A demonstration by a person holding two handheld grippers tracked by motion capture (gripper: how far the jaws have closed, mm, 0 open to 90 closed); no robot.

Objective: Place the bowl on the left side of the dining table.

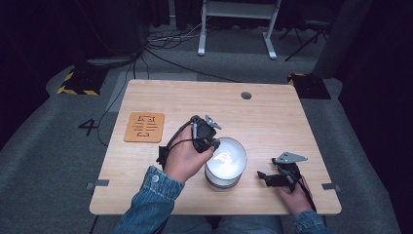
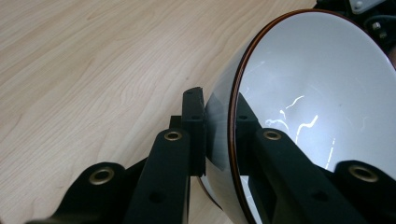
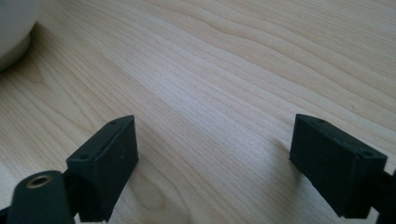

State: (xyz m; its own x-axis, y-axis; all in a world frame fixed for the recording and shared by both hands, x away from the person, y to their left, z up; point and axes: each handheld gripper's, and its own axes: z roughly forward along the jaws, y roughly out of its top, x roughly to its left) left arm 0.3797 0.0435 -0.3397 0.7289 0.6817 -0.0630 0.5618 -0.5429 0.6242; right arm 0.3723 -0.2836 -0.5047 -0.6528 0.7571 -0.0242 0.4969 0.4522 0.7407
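A white bowl [image 1: 228,157] with a thin brown rim tops a short stack of bowls [image 1: 221,181] near the table's front middle. My left gripper [image 1: 213,144] is shut on that bowl's left rim. In the left gripper view one jaw presses the outer wall and the other the inner wall of the bowl [image 2: 317,79], with the left gripper [image 2: 219,114] pinching the rim between them. My right gripper [image 1: 265,176] rests low on the wood to the right of the stack, apart from it. The right gripper [image 3: 215,144] stands open over bare wood, and the stack's white side [image 3: 11,28] shows at the upper left corner.
An orange board [image 1: 144,127] with cut-out slots lies at the left of the light wooden table [image 1: 272,117]. A round cable hole [image 1: 246,95] sits near the far edge. Grey carpet, cables and a white desk frame lie beyond the table.
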